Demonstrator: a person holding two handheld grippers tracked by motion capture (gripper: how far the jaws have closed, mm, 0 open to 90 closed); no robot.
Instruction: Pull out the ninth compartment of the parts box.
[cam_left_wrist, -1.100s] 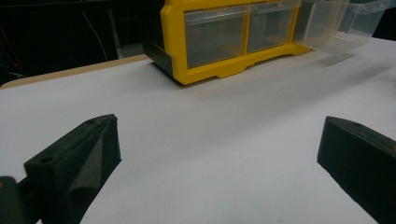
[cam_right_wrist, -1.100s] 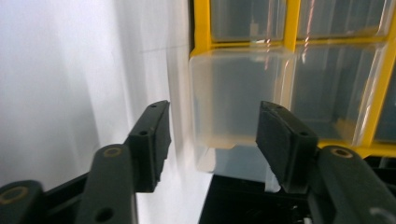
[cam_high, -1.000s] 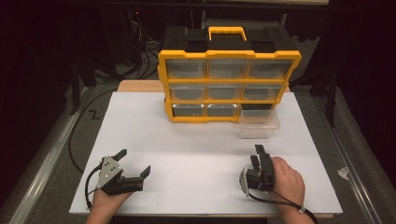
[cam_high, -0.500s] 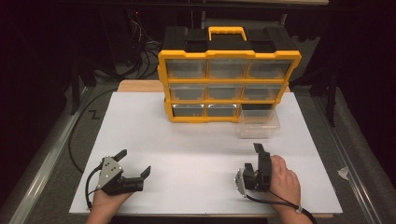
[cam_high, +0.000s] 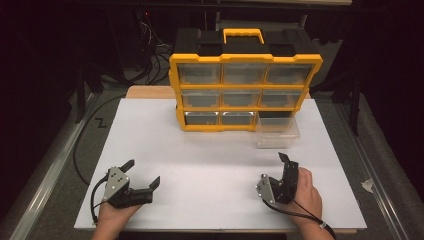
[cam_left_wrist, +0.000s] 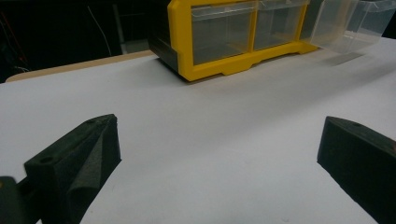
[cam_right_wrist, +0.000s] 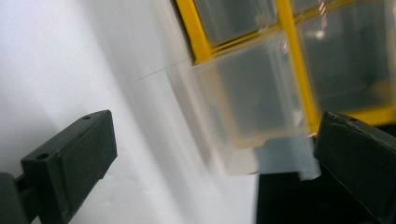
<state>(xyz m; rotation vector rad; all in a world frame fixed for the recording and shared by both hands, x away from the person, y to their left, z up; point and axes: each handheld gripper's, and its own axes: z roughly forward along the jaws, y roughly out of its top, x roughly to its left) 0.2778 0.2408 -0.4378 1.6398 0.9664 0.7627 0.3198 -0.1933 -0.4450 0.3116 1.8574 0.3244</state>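
Two grippers are sitting low at the near edge of the white tabletop (cam_high: 210, 165), one in each of my hands. I am keeping the left gripper (cam_high: 142, 176) resting on the board at the near left, its jaws spread wide with nothing but bare white surface between them, as the left gripper view is also showing. I am holding the right gripper (cam_high: 284, 159) at the near right, rolled onto its side, my right hand (cam_high: 302, 192) wrapping it from behind; its jaws are likewise standing wide apart around nothing. Farther out, ahead of the right gripper, a clear plastic drawer (cam_high: 278, 132) is sticking well out of the bottom right slot of the organizer, its front resting over the tabletop; the right gripper view is showing it blurred. Behind it, the yellow-and-black drawer organizer (cam_high: 245, 82) is standing upright at the far side of the board, its yellow carry handle (cam_high: 242, 35) on top.
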